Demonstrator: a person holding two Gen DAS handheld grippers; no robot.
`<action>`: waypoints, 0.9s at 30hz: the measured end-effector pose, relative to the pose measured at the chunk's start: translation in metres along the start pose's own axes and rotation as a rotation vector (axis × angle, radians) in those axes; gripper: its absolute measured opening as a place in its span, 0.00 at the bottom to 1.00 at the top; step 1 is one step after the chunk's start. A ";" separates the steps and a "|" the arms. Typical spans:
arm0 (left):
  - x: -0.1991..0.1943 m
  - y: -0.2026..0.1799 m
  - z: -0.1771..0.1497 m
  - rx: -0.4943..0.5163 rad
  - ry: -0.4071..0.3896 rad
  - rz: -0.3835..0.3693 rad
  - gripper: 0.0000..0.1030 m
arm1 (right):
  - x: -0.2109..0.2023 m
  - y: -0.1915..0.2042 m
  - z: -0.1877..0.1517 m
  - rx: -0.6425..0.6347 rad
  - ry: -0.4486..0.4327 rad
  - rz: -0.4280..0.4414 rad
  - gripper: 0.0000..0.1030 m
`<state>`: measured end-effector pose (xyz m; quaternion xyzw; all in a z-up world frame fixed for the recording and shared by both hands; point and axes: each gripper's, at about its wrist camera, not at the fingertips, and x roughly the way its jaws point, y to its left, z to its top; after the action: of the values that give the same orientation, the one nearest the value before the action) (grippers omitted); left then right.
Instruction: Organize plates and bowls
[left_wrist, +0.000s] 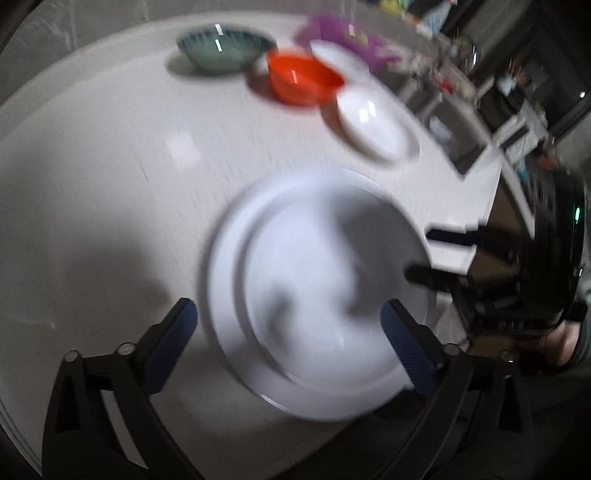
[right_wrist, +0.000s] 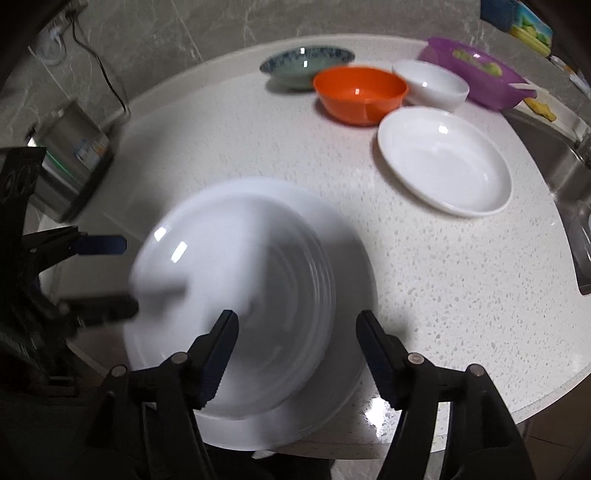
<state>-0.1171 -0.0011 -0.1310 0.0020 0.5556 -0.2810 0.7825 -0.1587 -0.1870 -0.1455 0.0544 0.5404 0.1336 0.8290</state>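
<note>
A small white plate (left_wrist: 332, 277) (right_wrist: 229, 258) lies blurred on a larger white plate (left_wrist: 221, 295) (right_wrist: 351, 277) near the front edge of the round white counter (right_wrist: 461, 295). My left gripper (left_wrist: 289, 308) (right_wrist: 125, 273) hangs open over the stack's left side, its pads clear of the plates. From the right side, my right gripper (right_wrist: 296, 317) (left_wrist: 421, 254) also stands open above the stack and holds nothing. Farther back are a white shallow dish (right_wrist: 443, 158) (left_wrist: 373, 122), an orange bowl (right_wrist: 360, 92) (left_wrist: 303, 77), a small white bowl (right_wrist: 430, 83) (left_wrist: 340, 59) and a green-blue bowl (right_wrist: 306, 64) (left_wrist: 225, 46).
A purple container (right_wrist: 476, 70) sits behind the white bowl. A metal canister (right_wrist: 70, 158) with a cable stands at the counter's left edge. A steel sink (right_wrist: 554, 155) borders the counter on the right. Marble wall runs behind.
</note>
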 end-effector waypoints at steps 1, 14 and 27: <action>-0.007 0.002 0.005 0.007 -0.044 0.007 1.00 | -0.006 -0.003 0.001 0.017 -0.023 0.007 0.71; 0.016 0.025 0.083 -0.258 0.000 -0.100 0.99 | -0.069 -0.169 0.024 0.435 -0.260 0.247 0.82; 0.109 -0.071 0.170 -0.199 -0.011 -0.072 0.94 | 0.004 -0.299 0.101 0.447 -0.063 0.541 0.77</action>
<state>0.0237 -0.1621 -0.1384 -0.0972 0.5761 -0.2522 0.7714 -0.0172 -0.4666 -0.1776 0.3800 0.4964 0.2248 0.7475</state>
